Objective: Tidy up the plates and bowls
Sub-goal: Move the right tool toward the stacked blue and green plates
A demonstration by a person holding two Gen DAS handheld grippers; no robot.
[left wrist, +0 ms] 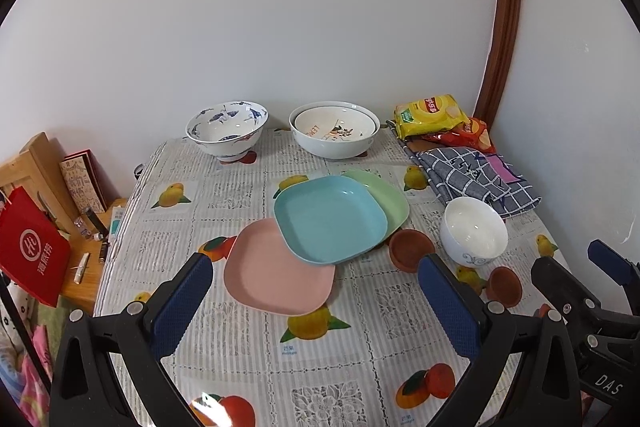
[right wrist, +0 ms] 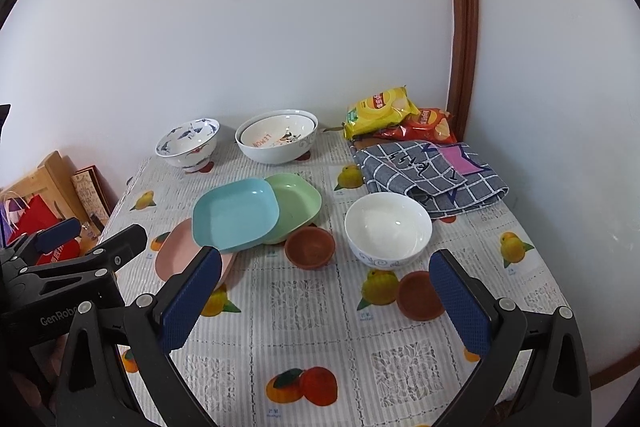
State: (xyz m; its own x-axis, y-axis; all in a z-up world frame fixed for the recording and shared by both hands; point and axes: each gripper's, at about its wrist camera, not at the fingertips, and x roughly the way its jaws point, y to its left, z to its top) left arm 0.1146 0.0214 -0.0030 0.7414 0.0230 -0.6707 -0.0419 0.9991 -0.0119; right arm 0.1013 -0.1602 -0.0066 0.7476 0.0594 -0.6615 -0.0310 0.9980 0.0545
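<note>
Both tongs, left tongs (left wrist: 314,291) and right tongs (right wrist: 326,285), hung wide open and empty over the tabletop's (right wrist: 320,327) near edge. Mid-tabletop, a blue plate (left wrist: 330,219) overlapped a pink plate (left wrist: 272,279) and a green plate (left wrist: 384,193). A white bowl (right wrist: 388,227) sat toward the right edge, between two brown saucers (right wrist: 310,247); two bowl stacks (left wrist: 334,133) stood along the far edge.
</note>
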